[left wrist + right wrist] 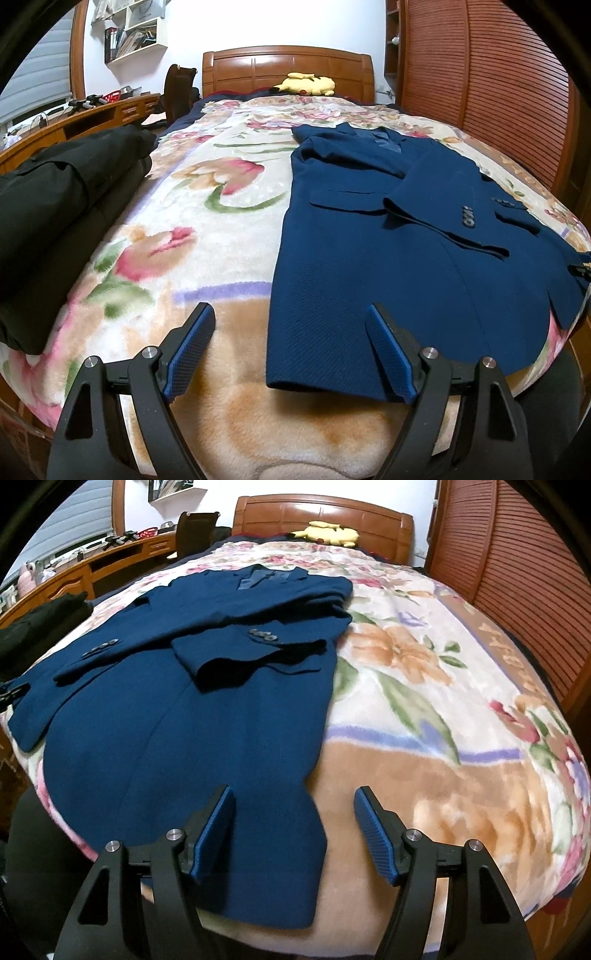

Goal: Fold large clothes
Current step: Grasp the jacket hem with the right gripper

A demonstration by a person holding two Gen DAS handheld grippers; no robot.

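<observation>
A navy blue suit jacket (362, 229) lies flat on the floral blanket (207, 236), collar toward the headboard, both sleeves folded across its front. My left gripper (291, 317) is open and hovers over the jacket's near left hem corner. In the right wrist view the jacket (184, 709) fills the left half, and my right gripper (295, 797) is open over its near right hem corner. The other gripper's tip shows at the right edge of the left wrist view (581, 271).
A pile of black clothes (55, 206) lies on the bed's left side. A yellow plush toy (306, 85) rests by the wooden headboard (288, 62). A wooden desk (74, 122) stands to the left, a slatted wardrobe (498, 92) to the right.
</observation>
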